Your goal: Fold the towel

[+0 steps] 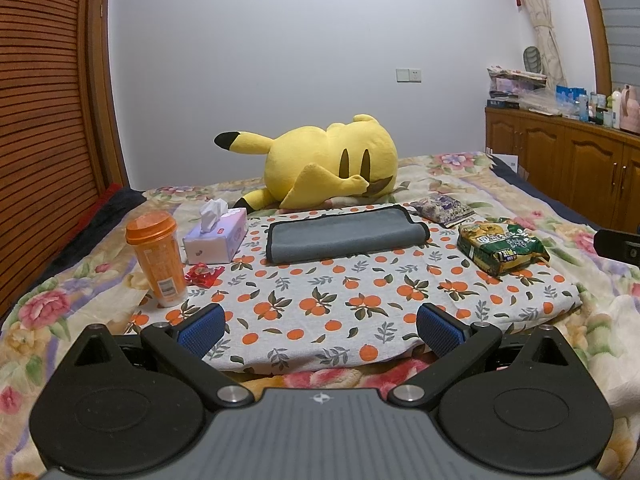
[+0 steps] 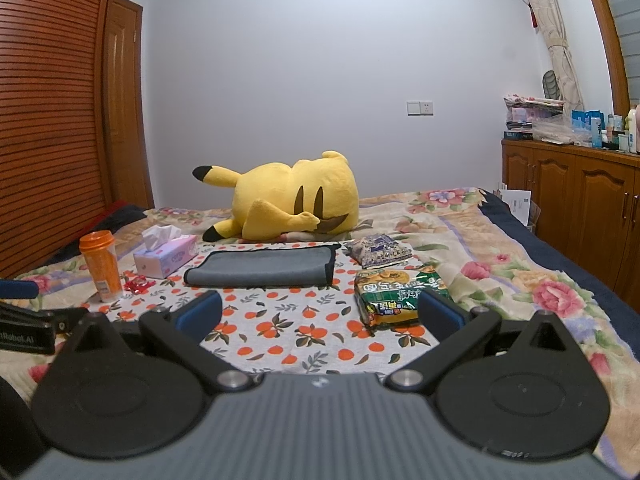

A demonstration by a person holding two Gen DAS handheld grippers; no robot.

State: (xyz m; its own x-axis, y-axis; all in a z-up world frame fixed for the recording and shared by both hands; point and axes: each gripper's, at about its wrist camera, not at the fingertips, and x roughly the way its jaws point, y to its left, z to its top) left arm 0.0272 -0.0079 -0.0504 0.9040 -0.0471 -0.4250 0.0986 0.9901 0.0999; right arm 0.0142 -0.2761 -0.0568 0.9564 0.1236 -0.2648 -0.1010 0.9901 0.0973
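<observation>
A grey towel (image 1: 344,236) with a dark border lies folded in a flat band at the far side of an orange-print cloth (image 1: 320,304) on the bed. It also shows in the right wrist view (image 2: 262,267). My left gripper (image 1: 320,326) is open and empty, low over the cloth's near edge, well short of the towel. My right gripper (image 2: 320,314) is open and empty, over the cloth's near right part, its right finger in front of a green snack bag (image 2: 396,294). The left gripper's side shows at the left edge of the right wrist view (image 2: 28,320).
An orange bottle (image 1: 156,258), a tissue box (image 1: 216,236) and a red wrapper (image 1: 204,274) stand left of the towel. The green snack bag (image 1: 502,246) and a purple packet (image 1: 444,208) lie to its right. A yellow plush (image 1: 320,168) lies behind. Wooden cabinets (image 1: 580,168) line the right wall.
</observation>
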